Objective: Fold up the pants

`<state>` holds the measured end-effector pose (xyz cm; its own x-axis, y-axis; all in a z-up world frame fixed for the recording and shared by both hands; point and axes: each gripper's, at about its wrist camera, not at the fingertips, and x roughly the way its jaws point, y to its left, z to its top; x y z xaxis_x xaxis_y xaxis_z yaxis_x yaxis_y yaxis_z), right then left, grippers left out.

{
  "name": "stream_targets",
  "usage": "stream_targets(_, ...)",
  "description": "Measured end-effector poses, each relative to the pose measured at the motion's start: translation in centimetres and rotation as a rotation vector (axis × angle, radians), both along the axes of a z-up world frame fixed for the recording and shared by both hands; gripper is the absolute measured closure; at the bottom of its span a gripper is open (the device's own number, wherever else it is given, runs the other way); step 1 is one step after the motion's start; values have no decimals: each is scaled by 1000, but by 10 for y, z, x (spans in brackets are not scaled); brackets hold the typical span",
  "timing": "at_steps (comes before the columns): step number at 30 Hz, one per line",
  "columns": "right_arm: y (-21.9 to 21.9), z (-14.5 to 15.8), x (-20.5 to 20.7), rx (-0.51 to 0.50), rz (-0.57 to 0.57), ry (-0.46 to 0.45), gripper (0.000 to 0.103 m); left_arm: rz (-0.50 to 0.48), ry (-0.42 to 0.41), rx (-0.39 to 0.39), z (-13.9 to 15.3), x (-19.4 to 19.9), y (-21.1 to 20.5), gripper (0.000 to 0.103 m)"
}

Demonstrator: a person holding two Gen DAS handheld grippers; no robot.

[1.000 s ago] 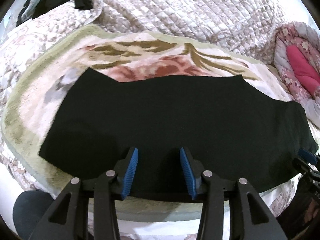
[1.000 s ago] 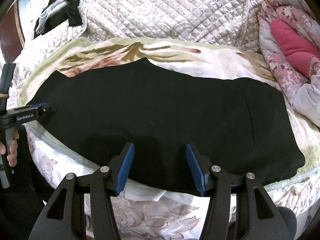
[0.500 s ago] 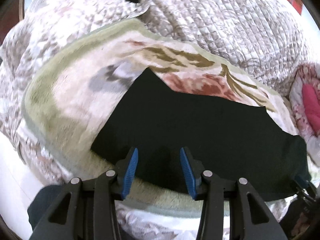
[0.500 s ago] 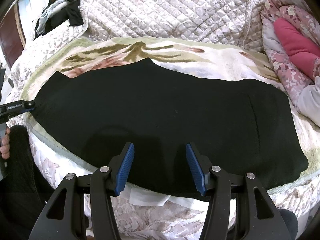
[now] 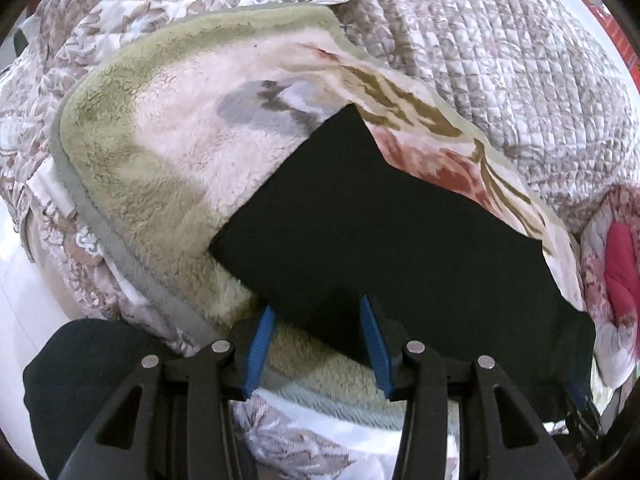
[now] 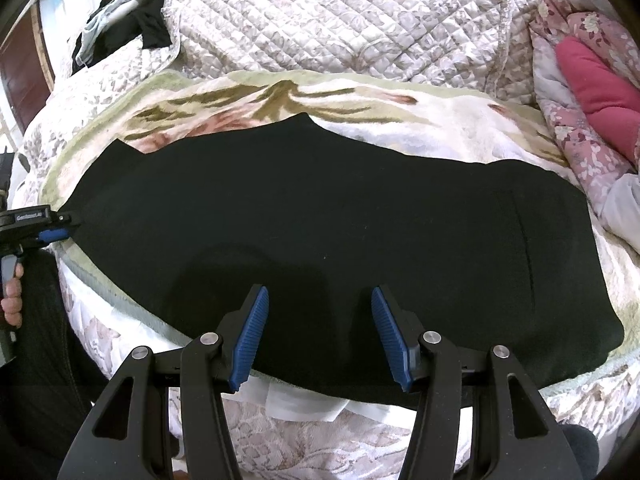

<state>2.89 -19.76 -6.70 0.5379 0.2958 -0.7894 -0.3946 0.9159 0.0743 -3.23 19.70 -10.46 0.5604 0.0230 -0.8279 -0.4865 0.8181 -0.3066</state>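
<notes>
Black pants [image 5: 400, 240] lie flat and lengthwise on a fleece blanket [image 5: 160, 140] on the bed. My left gripper [image 5: 318, 340] is open at the pants' left end, their near edge running between its blue pads without being pinched. In the right wrist view the pants [image 6: 320, 220] span the frame. My right gripper [image 6: 320, 332] hangs open over their near edge, nothing pressed between its pads. My left gripper [image 6: 60, 226] shows at the far left beside the pants' end, held by a hand [image 6: 12, 300].
A quilted bedspread [image 6: 320, 20] is bunched behind the blanket [image 6: 400, 120]. A pink cushion [image 6: 592, 76] in floral bedding lies at the right. Dark clothes [image 6: 120, 24] are piled at the back left. A person's dark-clad leg [image 5: 92, 380] stands against the bed's near edge.
My left gripper has slid left along the pants' near edge to their left end and rolled, so its view is tilted. The right gripper has kept still.
</notes>
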Motion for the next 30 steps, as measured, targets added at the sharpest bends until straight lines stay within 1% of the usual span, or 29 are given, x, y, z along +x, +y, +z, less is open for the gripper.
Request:
stream_targets(5,-1,1,3,11,-5,1,49,26,-38,-25,-2,5,8,55)
stream_targets(9,2,3,2,20,7,-4,49,20,-90,12,-3,15,9,57)
stream_targets(10,3,4,2,22,10,-8,49,13,-100,29,-2,18,9,60)
stream_targets(11,3,5,2,25,11,-10,49,8,-101,47,-3,21,9,74)
stream_targets(12,2,5,2,29,9,-11,49,11,-92,61,-4,24,9,82)
stream_targets(13,1,6,2,32,6,-11,49,10,-88,56,-4,27,11,89)
stream_targets(15,-2,7,3,39,-4,-14,49,0,-92,43,-1,30,13,95)
stream_targets(18,-6,8,3,48,-19,-15,49,-41,-125,38,13,32,9,96)
stream_targets(21,-14,9,5,65,-40,-18,49,-99,-177,44,35,37,-4,97)
stream_targets(24,-23,12,6,87,-66,-23,49,-186,-229,48,59,47,-28,97)
stream_targets(28,-37,15,5,106,-101,-31,49,-338,-289,46,85,68,-75,97)
stream_targets(30,-43,16,5,111,-116,-35,49,-415,-308,45,92,77,-101,97)
